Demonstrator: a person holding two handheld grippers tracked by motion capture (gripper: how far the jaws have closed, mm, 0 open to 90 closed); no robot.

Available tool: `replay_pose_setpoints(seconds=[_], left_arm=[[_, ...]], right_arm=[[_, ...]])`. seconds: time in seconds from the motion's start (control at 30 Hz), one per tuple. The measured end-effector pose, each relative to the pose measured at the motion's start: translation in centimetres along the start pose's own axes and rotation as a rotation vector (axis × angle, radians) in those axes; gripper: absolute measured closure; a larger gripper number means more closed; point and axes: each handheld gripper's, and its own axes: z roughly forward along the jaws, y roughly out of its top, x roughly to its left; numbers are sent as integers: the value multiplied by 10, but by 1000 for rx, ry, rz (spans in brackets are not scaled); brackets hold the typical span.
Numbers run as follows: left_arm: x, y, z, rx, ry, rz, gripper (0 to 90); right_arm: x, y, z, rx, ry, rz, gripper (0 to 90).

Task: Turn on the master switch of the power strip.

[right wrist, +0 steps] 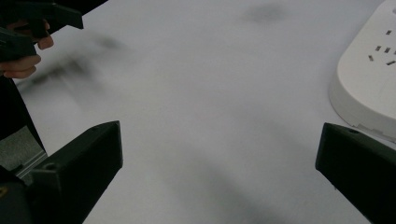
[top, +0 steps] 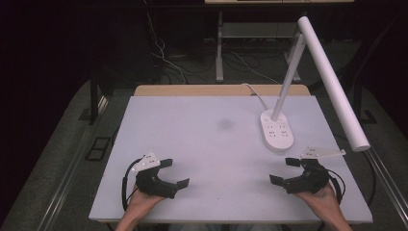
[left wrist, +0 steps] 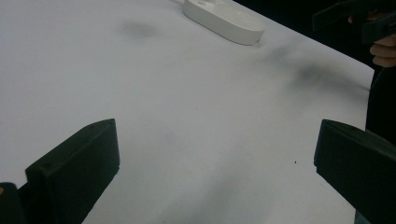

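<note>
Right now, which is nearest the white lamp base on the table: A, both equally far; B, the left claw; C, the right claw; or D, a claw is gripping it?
C: in the high view the right claw sits open just in front of the lamp base, not touching it, while the left claw, also open and holding nothing, is far across the table.
</note>
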Motion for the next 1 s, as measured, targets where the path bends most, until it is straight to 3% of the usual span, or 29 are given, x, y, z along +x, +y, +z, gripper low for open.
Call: replay_pose_setpoints(seconds=[0.47,1.0], left_arm=[[0,0,0,2,3,0,0],[1,-1,0,4,2,-4,0]], right_arm=[[-8,19,-7,8,2,4,1],[-18,39,2,48,-10,-8,1]])
